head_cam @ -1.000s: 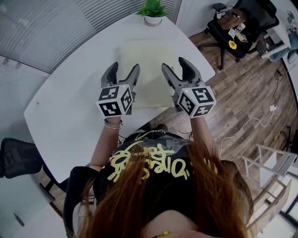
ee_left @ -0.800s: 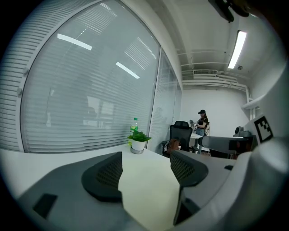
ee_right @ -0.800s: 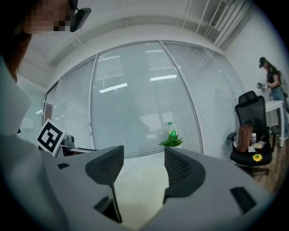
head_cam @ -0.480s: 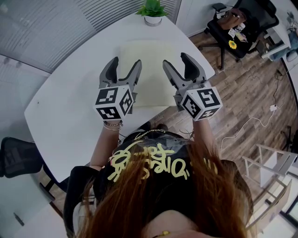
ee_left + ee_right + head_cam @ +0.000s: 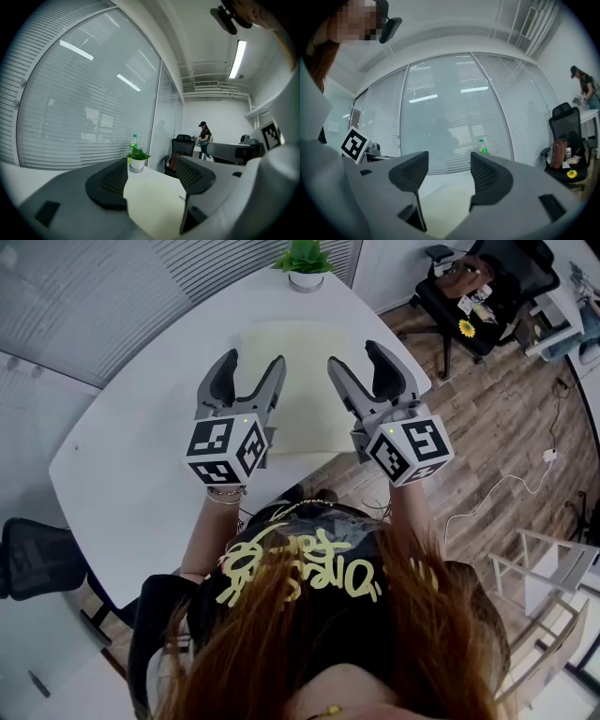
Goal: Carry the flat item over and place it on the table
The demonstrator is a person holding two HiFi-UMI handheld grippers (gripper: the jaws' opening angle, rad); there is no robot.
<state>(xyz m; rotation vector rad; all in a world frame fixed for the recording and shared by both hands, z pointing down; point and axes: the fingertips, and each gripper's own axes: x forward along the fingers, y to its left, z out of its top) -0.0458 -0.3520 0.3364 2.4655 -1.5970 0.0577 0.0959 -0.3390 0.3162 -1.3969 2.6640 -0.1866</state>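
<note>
The flat item [image 5: 302,381] is a pale cream sheet lying flat on the white table [image 5: 141,456]; it also shows as the flat item [image 5: 154,206] under the left jaws and the flat item [image 5: 440,206] under the right jaws. My left gripper [image 5: 251,367] hangs open above its near left part, and its jaws have just been closing a little with nothing between them. My right gripper [image 5: 356,360] hangs open above its near right part, also with nothing in it. Neither gripper touches the sheet.
A potted plant [image 5: 307,276] stands at the table's far edge, with a green bottle [image 5: 133,140] behind it. A black office chair [image 5: 487,287] with a bag sits at the far right, another chair [image 5: 37,559] at the near left. A person [image 5: 204,136] stands far off.
Both grippers have risen off the sheet towards the head camera, still open. The sheet has stayed flat on the table.
</note>
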